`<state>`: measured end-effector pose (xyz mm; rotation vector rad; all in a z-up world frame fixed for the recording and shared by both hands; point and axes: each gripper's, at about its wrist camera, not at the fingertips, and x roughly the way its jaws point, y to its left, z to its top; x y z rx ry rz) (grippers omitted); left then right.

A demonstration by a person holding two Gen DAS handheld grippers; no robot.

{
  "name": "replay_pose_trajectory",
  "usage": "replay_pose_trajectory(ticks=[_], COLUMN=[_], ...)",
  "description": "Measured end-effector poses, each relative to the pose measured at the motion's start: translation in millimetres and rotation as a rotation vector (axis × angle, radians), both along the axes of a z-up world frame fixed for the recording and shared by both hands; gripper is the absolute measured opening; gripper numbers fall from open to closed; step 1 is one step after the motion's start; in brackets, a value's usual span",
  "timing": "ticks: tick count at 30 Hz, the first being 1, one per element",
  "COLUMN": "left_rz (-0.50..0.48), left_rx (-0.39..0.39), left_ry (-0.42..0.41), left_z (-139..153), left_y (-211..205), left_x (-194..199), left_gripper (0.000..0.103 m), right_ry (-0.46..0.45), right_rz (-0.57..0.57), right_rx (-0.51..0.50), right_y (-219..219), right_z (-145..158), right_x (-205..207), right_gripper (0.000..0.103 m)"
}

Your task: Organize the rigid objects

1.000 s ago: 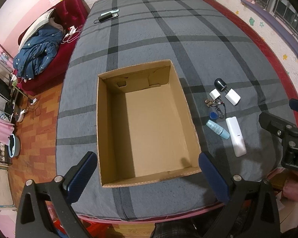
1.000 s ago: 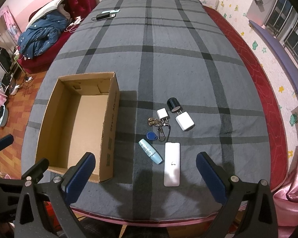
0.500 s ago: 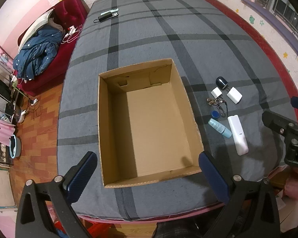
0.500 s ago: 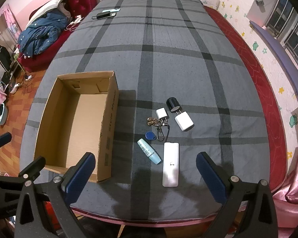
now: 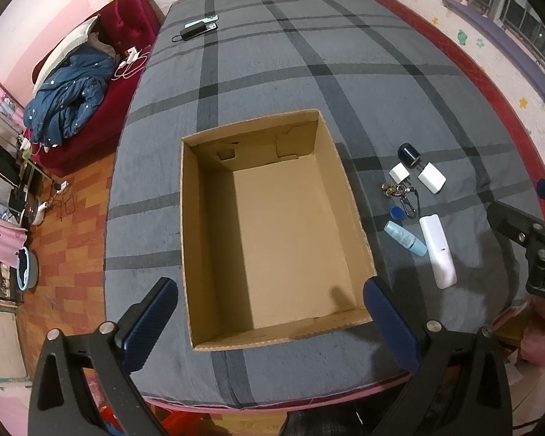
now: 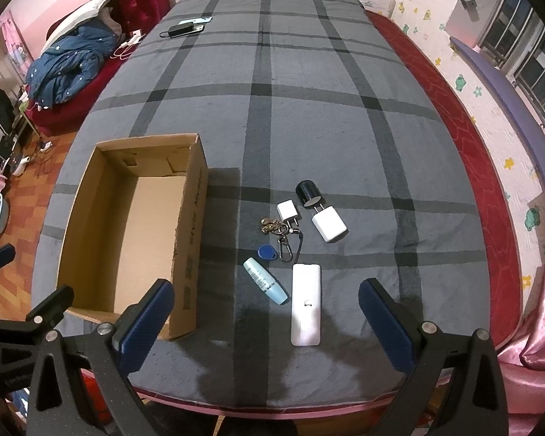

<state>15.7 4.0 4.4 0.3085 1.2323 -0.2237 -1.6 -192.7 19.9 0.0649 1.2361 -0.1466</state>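
An empty open cardboard box point(image 5: 185, 218) point(image 6: 192, 218) lies on the grey plaid bed. To its right lie a white remote point(image 6: 306, 303) point(image 5: 437, 250), a light-blue tube point(image 6: 265, 285) point(image 5: 405, 238), a key ring with a blue fob point(image 6: 272, 241) point(image 5: 399, 200), a small white plug point(image 6: 287, 211), a larger white charger point(image 6: 328, 224) point(image 5: 431, 178) and a black cap point(image 6: 308, 192) point(image 5: 410, 154). My left gripper point(image 5: 272, 327) is open above the box's near edge. My right gripper point(image 6: 265, 323) is open above the near bed edge, just short of the remote and tube.
A phone and a black power bank point(image 6: 185, 29) lie at the bed's far left corner. A red sofa with a blue jacket point(image 5: 69, 101) stands left of the bed. A red mat point(image 6: 472, 152) runs along the right side. The near bed edge point(image 6: 272, 405) is below the grippers.
Both grippers have risen and drawn back slightly, so the box and the objects look a little farther away. Nothing on the bed has moved.
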Motion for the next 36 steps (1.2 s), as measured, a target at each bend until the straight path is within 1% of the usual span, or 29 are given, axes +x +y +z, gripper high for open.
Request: replay_pose_trajectory(ticks=[5,17,21,25,30,36], left_rz=[-0.005,-0.036,-0.048,-0.061,-0.057,-0.009], left_rx=[0.009,-0.003,-0.014,0.0,-0.013,-0.036], left_ry=[-0.004,-0.006,-0.011,-0.011,-0.009,0.01], left_z=[-2,-2,-4,-9,-13,-29], left_y=[1,10,14,20,29,50], left_x=[1,10,16,22,30,47], left_gripper=[0.103,0.103,0.103,0.103,0.103,0.103], right_ry=[-0.01,-0.034,-0.037,-0.039,-0.032,-0.003], right_rz=[-0.004,-0.008,-0.023,-0.043,-0.068,-0.068], right_rx=[0.005,-0.008,-0.006,0.002,-0.006,-0.011], right_y=[-2,1,0,-4,-11,-16], right_z=[1,7,7,7,4,-7], right_x=[0,-4,-5,-7,-11,-14], right_gripper=[0.103,0.103,0.103,0.103,0.103,0.103])
